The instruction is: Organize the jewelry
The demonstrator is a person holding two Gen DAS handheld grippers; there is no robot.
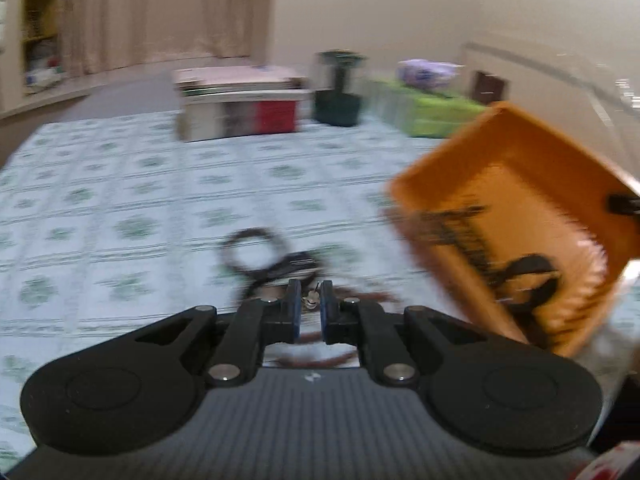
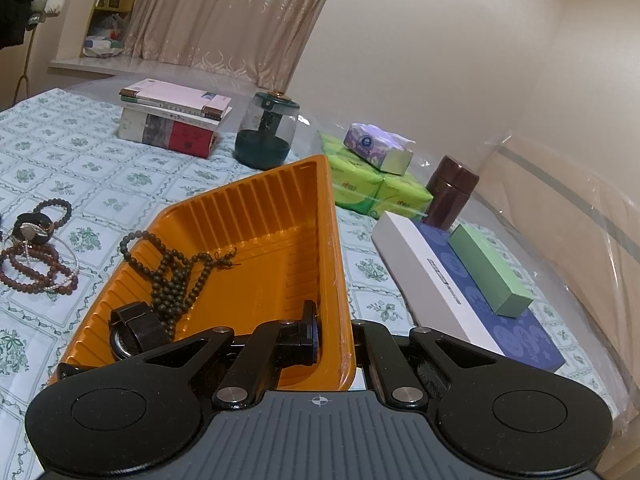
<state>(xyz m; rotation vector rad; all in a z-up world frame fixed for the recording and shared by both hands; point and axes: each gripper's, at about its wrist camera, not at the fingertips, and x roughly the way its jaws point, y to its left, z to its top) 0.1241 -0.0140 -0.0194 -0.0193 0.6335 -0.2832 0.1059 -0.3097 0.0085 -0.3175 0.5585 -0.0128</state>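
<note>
1. Left wrist view, and it's a blurry one: the left gripper (image 1: 310,306) has its blue pads drawn nearly together, and a small silvery piece of jewelry (image 1: 309,301) sits pinched between them, too smeared to say what it is
2. Just beyond the fingertips on the patterned desk cloth (image 1: 120,208) lies a dark bead bracelet (image 1: 250,250) in a ring, with a reddish-brown bead strand (image 1: 360,294) trailing near the gripper
3. To the right the orange tray (image 1: 516,200) is tilted, with dark beads and a black strap lying inside it
4. Far back, a stack of books (image 1: 240,104) and a dark green jar (image 1: 338,90) stand near the wall
5. Right wrist view, sharp this time: the right gripper (image 2: 334,336) is clamped shut on the near rim of the orange tray (image 2: 280,208), one finger inside the wall, the other outside
6. Inside the tray, a dark bead necklace (image 2: 180,276) lies piled near the middle, and a black strap watch (image 2: 134,330) rests at the near left corner
7. Left of the tray on the cloth, a heap of reddish-brown bracelets (image 2: 30,268) waits, with a black beaded ring (image 2: 56,210) just behind
8. To the right sit green tissue packs (image 2: 372,188), a maroon flask (image 2: 452,192) and a long white box (image 2: 436,276)
</note>
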